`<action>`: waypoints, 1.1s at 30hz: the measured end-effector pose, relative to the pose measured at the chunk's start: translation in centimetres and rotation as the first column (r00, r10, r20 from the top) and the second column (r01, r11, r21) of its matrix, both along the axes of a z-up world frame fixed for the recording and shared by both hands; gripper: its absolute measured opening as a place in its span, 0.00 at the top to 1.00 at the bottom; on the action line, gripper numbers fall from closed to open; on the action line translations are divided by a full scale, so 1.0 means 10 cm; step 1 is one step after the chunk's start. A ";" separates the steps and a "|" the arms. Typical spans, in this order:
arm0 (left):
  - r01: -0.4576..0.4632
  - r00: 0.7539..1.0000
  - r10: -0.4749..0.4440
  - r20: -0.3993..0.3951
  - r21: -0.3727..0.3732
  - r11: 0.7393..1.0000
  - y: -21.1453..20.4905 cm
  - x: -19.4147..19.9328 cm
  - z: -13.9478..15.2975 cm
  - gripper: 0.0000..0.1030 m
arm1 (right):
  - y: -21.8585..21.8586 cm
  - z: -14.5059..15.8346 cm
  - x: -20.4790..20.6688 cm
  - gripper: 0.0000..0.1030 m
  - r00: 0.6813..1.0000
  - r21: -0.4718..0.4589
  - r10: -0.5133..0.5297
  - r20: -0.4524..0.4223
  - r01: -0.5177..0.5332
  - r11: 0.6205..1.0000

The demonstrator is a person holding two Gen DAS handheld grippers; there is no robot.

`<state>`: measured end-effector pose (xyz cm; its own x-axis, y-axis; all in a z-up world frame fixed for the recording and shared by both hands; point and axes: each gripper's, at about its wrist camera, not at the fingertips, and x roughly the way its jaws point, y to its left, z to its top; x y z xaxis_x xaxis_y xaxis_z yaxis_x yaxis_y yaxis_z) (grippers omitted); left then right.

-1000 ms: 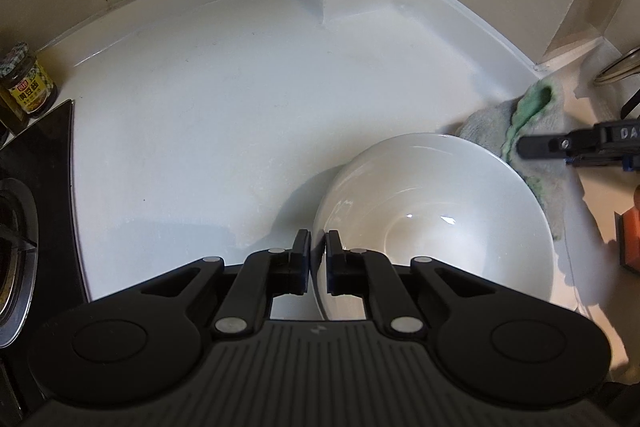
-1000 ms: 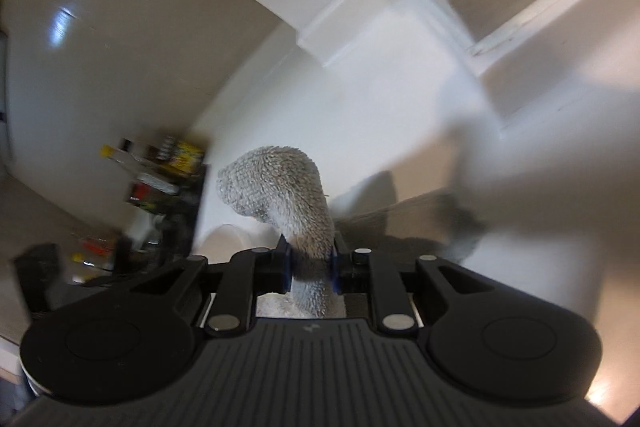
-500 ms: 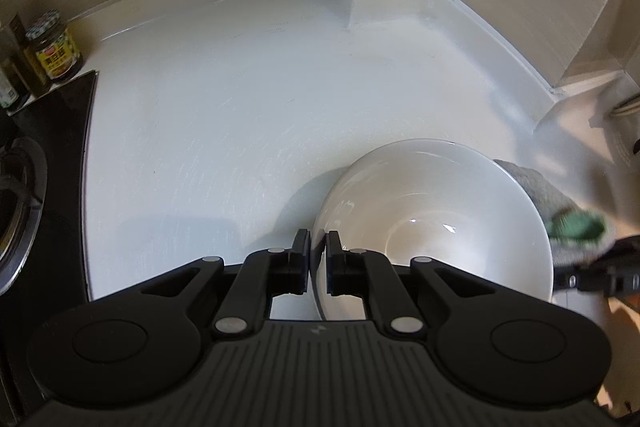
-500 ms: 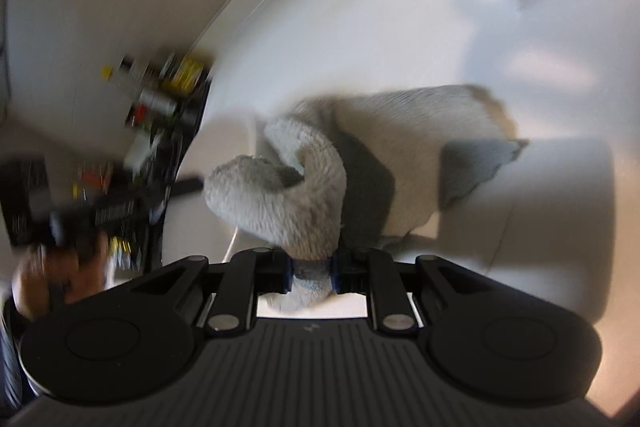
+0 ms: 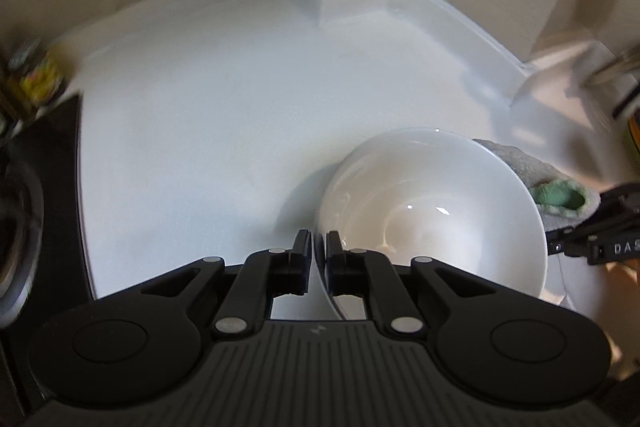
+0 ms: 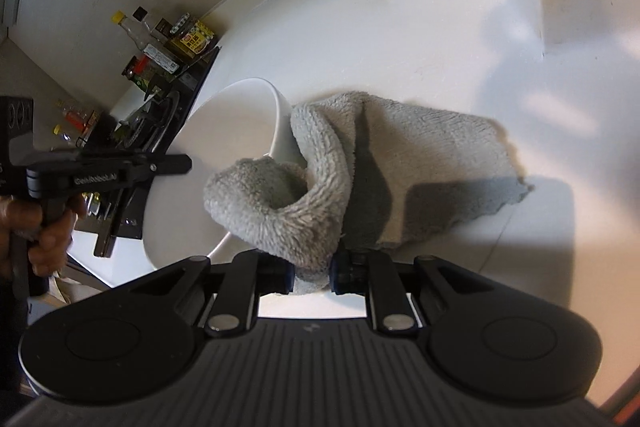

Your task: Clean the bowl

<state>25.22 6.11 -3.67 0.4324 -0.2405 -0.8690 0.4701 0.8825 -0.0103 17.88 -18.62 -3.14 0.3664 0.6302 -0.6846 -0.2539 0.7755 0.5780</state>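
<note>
A white bowl (image 5: 432,211) is tilted above the white counter. My left gripper (image 5: 319,247) is shut on the bowl's near rim. In the right wrist view the bowl (image 6: 224,155) sits left of centre. My right gripper (image 6: 313,271) is shut on a grey cloth (image 6: 400,163), whose folded end hangs over the bowl's rim while the rest trails on the counter. In the left wrist view the cloth (image 5: 536,179), grey with a green side, shows beyond the bowl's right rim, with the right gripper (image 5: 600,231) beside it.
A white counter (image 5: 240,99) runs to a corner with a wall post. A black stove (image 5: 24,211) is at the left. Sauce bottles and jars (image 6: 168,43) stand by the stove. A metal tap (image 5: 612,67) is at the far right.
The right gripper has dropped from pointing up at the wall to the bowl, bringing the cloth's end onto the rim. The left gripper and bowl shifted slightly, still gripped.
</note>
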 end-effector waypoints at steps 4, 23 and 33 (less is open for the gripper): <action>0.160 0.987 -0.159 -0.024 0.049 0.986 -0.13 0.18 -0.01 0.93 | -0.13 0.01 -0.05 0.87 1.000 -0.016 0.017 0.011 -0.017 1.000; 0.112 0.990 -0.099 -0.096 0.142 0.984 -0.32 0.38 -0.07 0.93 | -0.22 0.02 -0.13 0.88 0.997 -0.088 0.053 0.049 -0.048 0.995; -0.063 0.993 0.076 -0.092 0.140 0.988 -0.14 0.12 -0.06 0.94 | 0.14 -0.03 -0.57 0.88 0.990 -0.035 0.136 0.044 -0.134 0.990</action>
<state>26.44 4.73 -4.29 0.3557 -0.0889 -0.9304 0.4101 0.9094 0.0699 12.19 -17.24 -3.43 0.3111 0.6541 -0.6895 -0.3834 0.7502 0.5387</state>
